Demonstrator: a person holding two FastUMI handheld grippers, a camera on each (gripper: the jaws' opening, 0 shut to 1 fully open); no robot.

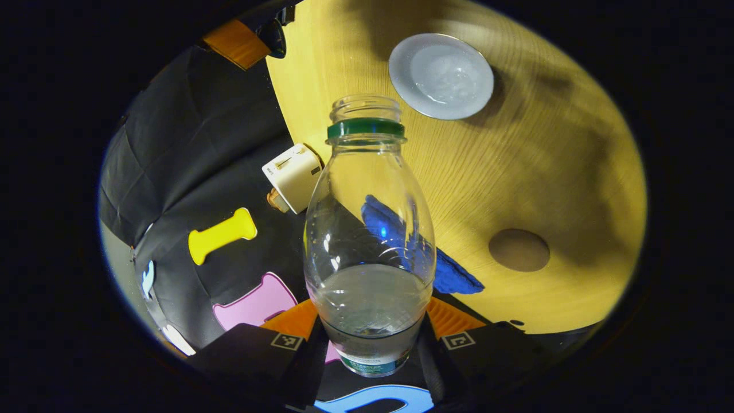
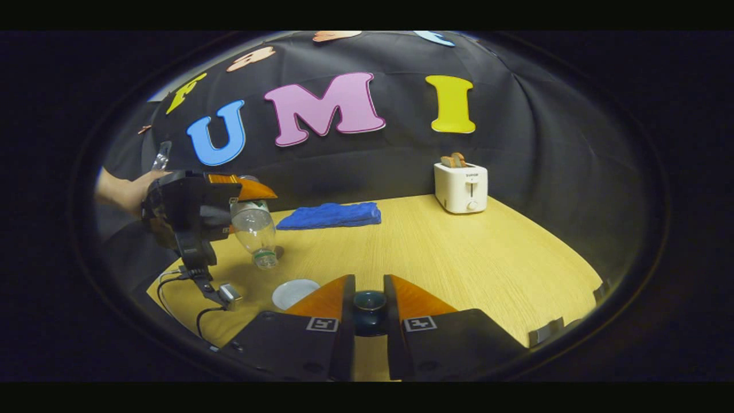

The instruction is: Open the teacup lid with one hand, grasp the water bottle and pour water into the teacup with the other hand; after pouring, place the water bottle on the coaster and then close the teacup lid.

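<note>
My left gripper point(image 1: 370, 321) is shut on the base end of a clear water bottle point(image 1: 367, 229) with a green neck ring and an uncapped mouth. In the right gripper view the bottle point(image 2: 255, 229) hangs tilted, mouth down toward the table, held by the left gripper point(image 2: 195, 206) and a hand. Water sits in the bottle's base end. The pale round teacup point(image 1: 441, 74) stands uncovered on the table, just beyond the bottle's mouth; the teacup point(image 2: 295, 292) is below and right of the mouth. My right gripper point(image 2: 370, 284) is shut on the dark teacup lid point(image 2: 370, 312). A brown round coaster point(image 1: 519, 249) lies flat.
A folded blue cloth point(image 2: 330, 215) lies at the back of the wooden table point(image 2: 459, 258). A white toaster point(image 2: 460, 186) with bread stands at the back right. Cables and a small plug point(image 2: 229, 293) hang under the left gripper near the table's left edge.
</note>
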